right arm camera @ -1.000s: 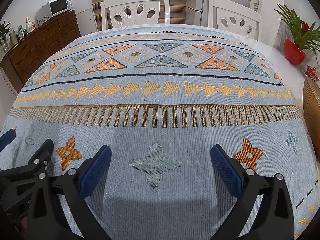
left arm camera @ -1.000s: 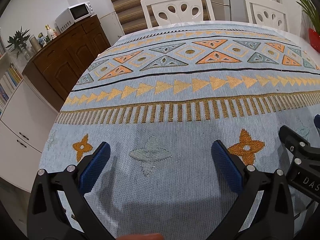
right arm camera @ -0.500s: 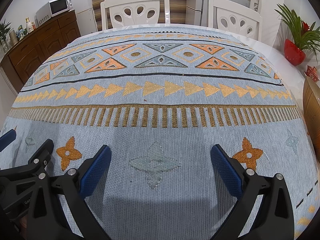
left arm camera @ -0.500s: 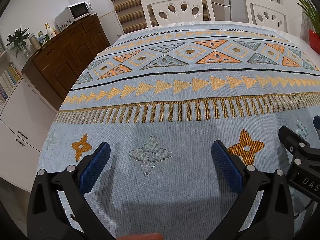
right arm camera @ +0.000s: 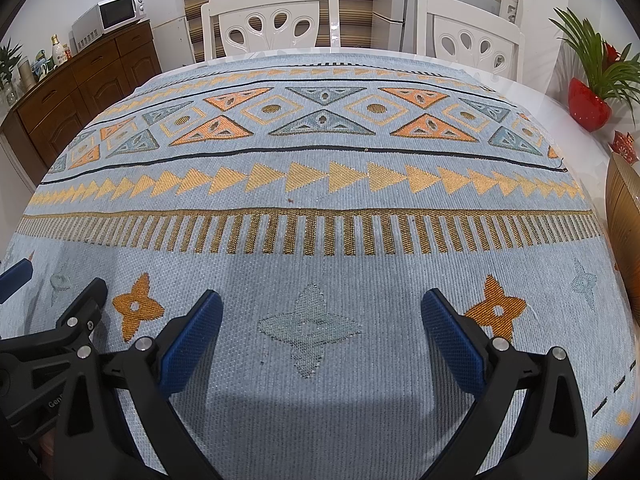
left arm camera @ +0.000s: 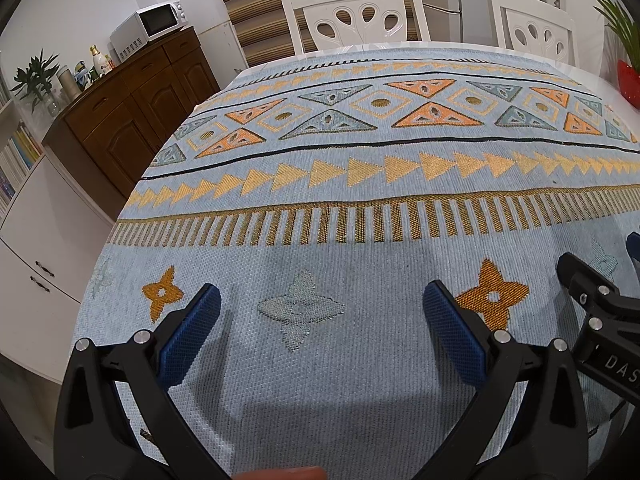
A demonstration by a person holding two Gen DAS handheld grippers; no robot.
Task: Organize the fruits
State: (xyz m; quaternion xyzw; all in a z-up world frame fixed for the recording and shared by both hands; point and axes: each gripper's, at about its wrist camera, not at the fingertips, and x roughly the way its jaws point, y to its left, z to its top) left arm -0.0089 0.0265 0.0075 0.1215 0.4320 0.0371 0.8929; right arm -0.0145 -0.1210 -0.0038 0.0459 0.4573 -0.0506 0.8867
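— Left wrist view first: what shows?
— Left gripper (left arm camera: pixel 322 312) gapes wide with nothing held, above the patterned tablecloth (left arm camera: pixel 360 184); the right gripper's frame sits at 3 o'clock.
— And the right wrist view?
— Right gripper (right arm camera: pixel 322 314) is spread wide, gripping nothing. No fruit shows; a wooden bowl (right arm camera: pixel 624 216) edges in at 3 o'clock.

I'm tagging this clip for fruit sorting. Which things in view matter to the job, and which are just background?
Job: left gripper, open; right gripper, open; brown ribbed bowl at the right edge. No fruit shows.

Background: patterned tablecloth, white chairs, microwave, wooden sideboard, red plant pot.
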